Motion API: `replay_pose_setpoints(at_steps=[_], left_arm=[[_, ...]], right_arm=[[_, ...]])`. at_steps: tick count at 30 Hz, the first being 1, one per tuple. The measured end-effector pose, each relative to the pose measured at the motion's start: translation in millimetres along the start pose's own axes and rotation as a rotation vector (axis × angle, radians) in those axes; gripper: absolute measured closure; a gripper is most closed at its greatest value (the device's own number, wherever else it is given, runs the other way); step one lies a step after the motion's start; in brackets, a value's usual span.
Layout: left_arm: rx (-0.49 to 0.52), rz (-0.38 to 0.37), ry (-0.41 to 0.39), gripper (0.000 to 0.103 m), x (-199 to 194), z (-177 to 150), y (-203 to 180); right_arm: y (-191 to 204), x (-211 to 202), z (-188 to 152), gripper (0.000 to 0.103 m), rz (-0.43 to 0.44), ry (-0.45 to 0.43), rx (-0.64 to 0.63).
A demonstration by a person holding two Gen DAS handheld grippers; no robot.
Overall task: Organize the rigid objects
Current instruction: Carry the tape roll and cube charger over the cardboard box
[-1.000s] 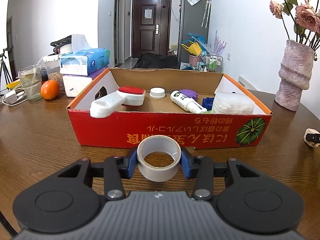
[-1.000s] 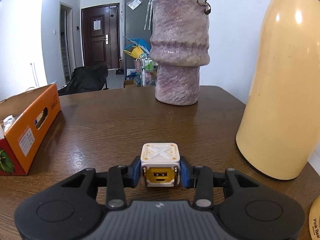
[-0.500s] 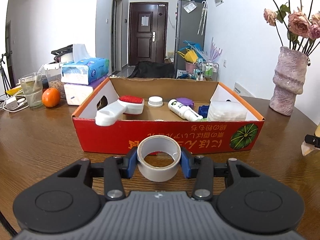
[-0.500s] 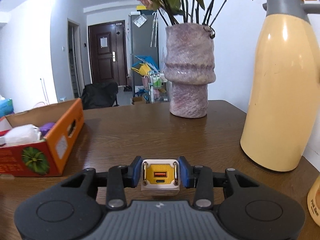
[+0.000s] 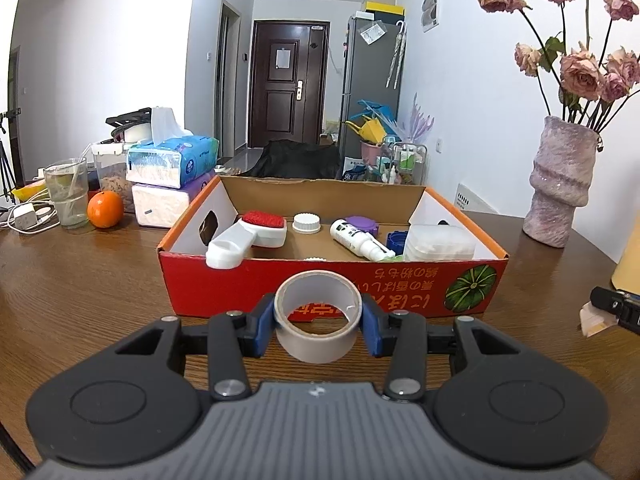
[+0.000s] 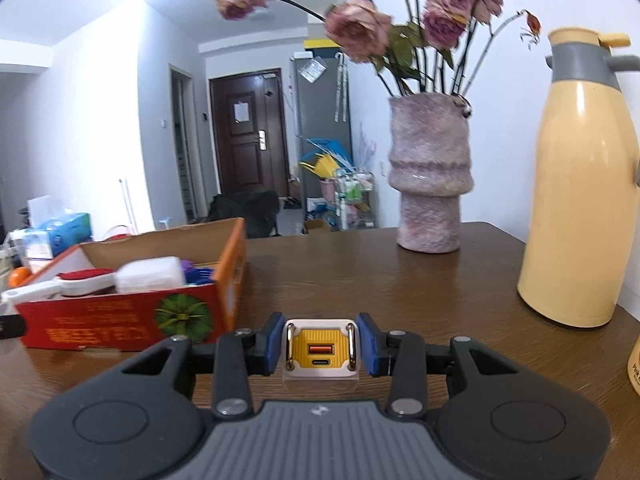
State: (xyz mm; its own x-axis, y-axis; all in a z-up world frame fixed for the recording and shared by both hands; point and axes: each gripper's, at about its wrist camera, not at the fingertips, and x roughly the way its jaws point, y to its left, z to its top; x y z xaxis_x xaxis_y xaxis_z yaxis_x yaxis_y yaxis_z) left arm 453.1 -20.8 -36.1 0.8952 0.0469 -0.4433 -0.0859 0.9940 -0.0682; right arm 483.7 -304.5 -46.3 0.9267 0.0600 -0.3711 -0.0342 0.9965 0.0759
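Tape roll [image 5: 318,317] — clamped between the blue pads of the left gripper [image 5: 318,320], held clear of the table [image 5: 80,288] just in front of the red cardboard box [image 5: 332,284]. Charger cube [image 6: 320,354] — gripped by the right gripper [image 6: 320,350], orange port face toward the camera, to the right of the box [image 6: 120,320]. Box contents: lint brush [image 5: 250,236], white spray bottle [image 5: 356,239], white lid [image 5: 306,223], clear container [image 5: 438,242]. Vase [image 6: 430,196] and yellow thermos [image 6: 580,200] stand beyond on the right.
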Motion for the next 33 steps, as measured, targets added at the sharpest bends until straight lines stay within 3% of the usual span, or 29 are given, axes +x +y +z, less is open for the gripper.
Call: replay_pose_setpoints(at_steps=[18,33], left_arm=[[-0.035,-0.041,-0.063,0.059,-21.5,13.6,8.9],[-0.064,-0.038,-0.079,0.059,-7.6,34.2,21.5]], right_arm=[[79.1,-28.0,-2.4,0.065,0.147,-0.061,0.017],[124.0,-15.5,8.9,0.065,0.182,-0.096,0.031]])
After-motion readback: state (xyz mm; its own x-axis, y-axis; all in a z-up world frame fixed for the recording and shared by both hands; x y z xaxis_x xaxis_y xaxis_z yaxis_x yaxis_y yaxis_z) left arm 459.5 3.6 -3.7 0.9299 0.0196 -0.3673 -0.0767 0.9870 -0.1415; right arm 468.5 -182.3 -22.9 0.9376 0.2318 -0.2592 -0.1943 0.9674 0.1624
